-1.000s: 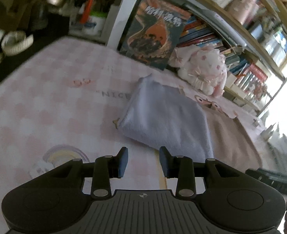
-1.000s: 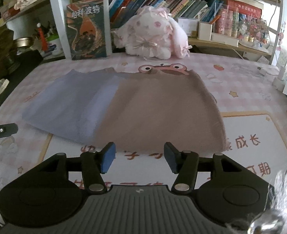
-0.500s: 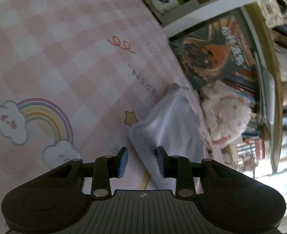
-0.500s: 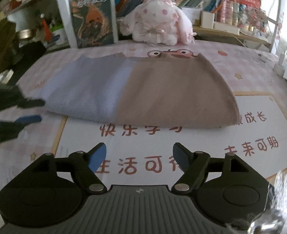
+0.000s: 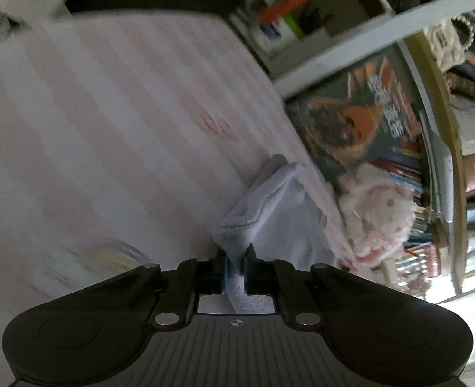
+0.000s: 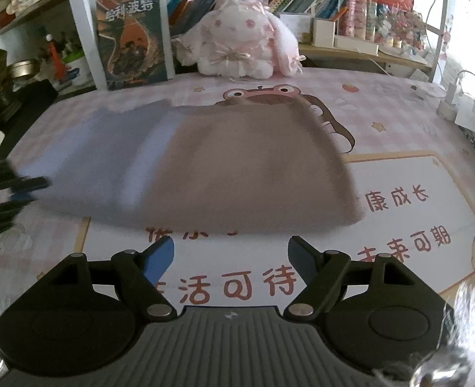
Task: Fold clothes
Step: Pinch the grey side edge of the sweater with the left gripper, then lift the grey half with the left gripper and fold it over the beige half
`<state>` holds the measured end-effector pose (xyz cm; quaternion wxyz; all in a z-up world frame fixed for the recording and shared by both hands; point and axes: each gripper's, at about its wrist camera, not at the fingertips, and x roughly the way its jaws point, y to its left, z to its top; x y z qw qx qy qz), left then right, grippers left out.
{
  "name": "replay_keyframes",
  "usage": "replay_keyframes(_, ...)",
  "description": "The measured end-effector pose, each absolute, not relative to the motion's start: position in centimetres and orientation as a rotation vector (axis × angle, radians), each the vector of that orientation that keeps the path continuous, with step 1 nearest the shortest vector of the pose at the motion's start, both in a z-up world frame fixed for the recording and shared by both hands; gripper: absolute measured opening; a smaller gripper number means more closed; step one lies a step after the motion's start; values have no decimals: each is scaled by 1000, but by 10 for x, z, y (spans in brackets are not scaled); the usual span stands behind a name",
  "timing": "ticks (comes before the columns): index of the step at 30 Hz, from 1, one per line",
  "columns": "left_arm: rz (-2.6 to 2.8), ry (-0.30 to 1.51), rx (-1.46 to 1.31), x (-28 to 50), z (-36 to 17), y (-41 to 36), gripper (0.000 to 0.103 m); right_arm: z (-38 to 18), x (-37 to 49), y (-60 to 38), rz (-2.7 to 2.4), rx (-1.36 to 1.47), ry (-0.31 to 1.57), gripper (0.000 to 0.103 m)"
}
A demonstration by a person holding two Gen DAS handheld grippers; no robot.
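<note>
A folded garment, lavender on its left part and brown on its right part, lies flat on the pink checked table mat. My left gripper is shut on the lavender end's near corner, with the cloth pinched between its fingers. It also shows at the left edge of the right wrist view. My right gripper is open and empty, hovering just in front of the brown part's near edge.
A pink plush toy and an upright book stand at the back of the table before bookshelves. A power strip and cables lie at the far right. The mat's printed white panel lies in front of the garment.
My left gripper moved in and shut on the lavender corner. My right gripper opened wider and stayed in front of the brown part.
</note>
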<state>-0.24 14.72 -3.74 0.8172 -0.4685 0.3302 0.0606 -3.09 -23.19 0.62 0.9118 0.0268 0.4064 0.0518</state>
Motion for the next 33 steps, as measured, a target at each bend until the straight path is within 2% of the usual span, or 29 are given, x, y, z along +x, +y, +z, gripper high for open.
replay_keyframes(7,184,687,-1027,-41,-38,202,10,4,-19,-234,90,96,849,76)
replay_keyframes(11,212,681,-1107,-45,-46,205,22,3,-12,-230,99,109,863,76)
replay_keyframes(13,211,679,-1131,-45,-49,203,24,3,-10,-228,111,109,865,76)
replay_keyframes(19,210,667,-1154,-39,-51,196,23,-2,1,-223,142,119,887,73)
replay_keyframes(25,206,650,-1183,-41,-56,200,17,-4,9,-223,157,132,897,73)
replay_keyframes(33,239,637,-1139,-38,-53,194,14,-7,27,-230,201,140,900,69)
